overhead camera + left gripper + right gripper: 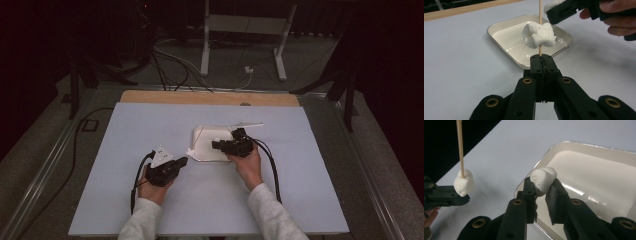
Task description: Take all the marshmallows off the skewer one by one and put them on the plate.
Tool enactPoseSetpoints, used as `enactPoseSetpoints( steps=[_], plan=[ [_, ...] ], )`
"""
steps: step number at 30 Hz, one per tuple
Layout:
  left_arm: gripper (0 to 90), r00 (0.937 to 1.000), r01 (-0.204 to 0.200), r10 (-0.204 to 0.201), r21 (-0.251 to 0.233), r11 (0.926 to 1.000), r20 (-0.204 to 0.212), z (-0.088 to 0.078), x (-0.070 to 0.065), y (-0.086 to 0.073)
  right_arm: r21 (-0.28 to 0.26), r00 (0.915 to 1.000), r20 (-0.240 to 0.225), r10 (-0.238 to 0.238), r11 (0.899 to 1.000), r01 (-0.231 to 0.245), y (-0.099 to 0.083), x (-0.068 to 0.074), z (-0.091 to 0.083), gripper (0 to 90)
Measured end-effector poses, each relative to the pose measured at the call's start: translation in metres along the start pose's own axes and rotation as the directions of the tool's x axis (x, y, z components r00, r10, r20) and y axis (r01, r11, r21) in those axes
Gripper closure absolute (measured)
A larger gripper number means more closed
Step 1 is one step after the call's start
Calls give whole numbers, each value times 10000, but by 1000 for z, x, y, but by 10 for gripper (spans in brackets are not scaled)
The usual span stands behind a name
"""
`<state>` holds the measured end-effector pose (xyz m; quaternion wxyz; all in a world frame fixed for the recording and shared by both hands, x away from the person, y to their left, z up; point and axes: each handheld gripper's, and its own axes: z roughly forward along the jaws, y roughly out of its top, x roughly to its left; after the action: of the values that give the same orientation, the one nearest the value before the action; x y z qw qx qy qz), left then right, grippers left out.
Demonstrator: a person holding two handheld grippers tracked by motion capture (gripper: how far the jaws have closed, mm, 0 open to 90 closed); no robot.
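My left gripper is shut on the lower end of a thin wooden skewer that stands upright. A white marshmallow lump is threaded on it just above the jaws. Beyond it lies a shallow white tray on the table. My right gripper is shut on a single white marshmallow, held over the tray's near corner. In the high view the left gripper is just left of the tray and the right gripper is over it.
A pale grey-blue mat covers the table, with a wooden strip along its far edge. A thin white strip lies at the tray's far right. Cables and a metal stand are on the floor behind the table.
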<state>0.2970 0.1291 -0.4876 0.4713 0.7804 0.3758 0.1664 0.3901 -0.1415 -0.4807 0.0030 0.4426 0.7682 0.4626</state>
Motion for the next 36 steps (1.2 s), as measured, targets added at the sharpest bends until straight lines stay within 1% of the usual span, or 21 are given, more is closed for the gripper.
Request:
enactPoseSetpoints(
  steps=[1,3,5,7,10,11,13,17,22,26,29,33,36],
  plan=[
    [900,10000,2,-2,3,10000,-2,0,0,0,61,10000,80,-28,10000,28,0,0,1,749],
    [900,10000,9,-9,6,10000,3,0,0,0,149,9998,204,-53,9999,50,-1,1,2,677],
    [900,10000,7,-7,17,10000,-1,0,0,0,217,9996,288,-22,9998,16,-1,0,3,560],
    [900,10000,6,-6,20,10000,1,0,0,0,376,9995,322,13,9993,-25,-1,0,5,467],
    [900,10000,-21,21,40,10000,0,1,0,0,447,9995,313,24,9990,-38,-2,-1,6,393],
    [900,10000,-20,20,47,10000,-3,1,0,0,445,9993,386,-9,9990,-8,-2,-1,6,365],
    [900,10000,-5,5,41,10000,-16,1,0,0,354,9991,410,-49,9994,35,-2,0,5,326],
    [900,10000,10,-10,21,10000,-34,1,0,0,137,9999,56,-85,9999,84,0,6,1,266],
    [900,10000,-3,3,2,10000,-57,2,-1,0,-29,9985,-542,-114,9999,112,3,14,-4,239],
    [900,10000,16,-16,-59,10000,-62,1,-2,1,-151,9948,-1009,-162,9998,147,3,20,-6,217],
    [900,10000,54,-54,-116,9999,-13,1,-2,2,-207,9900,-1398,-191,9997,164,3,25,-7,212],
    [900,10000,13,-12,-185,9998,73,1,-3,3,-213,9824,-1845,-289,9995,254,3,31,-7,266],
    [900,9999,47,-44,-280,9996,128,0,-4,4,-241,9764,-2134,-336,9993,291,3,35,-5,329]
  ],
)
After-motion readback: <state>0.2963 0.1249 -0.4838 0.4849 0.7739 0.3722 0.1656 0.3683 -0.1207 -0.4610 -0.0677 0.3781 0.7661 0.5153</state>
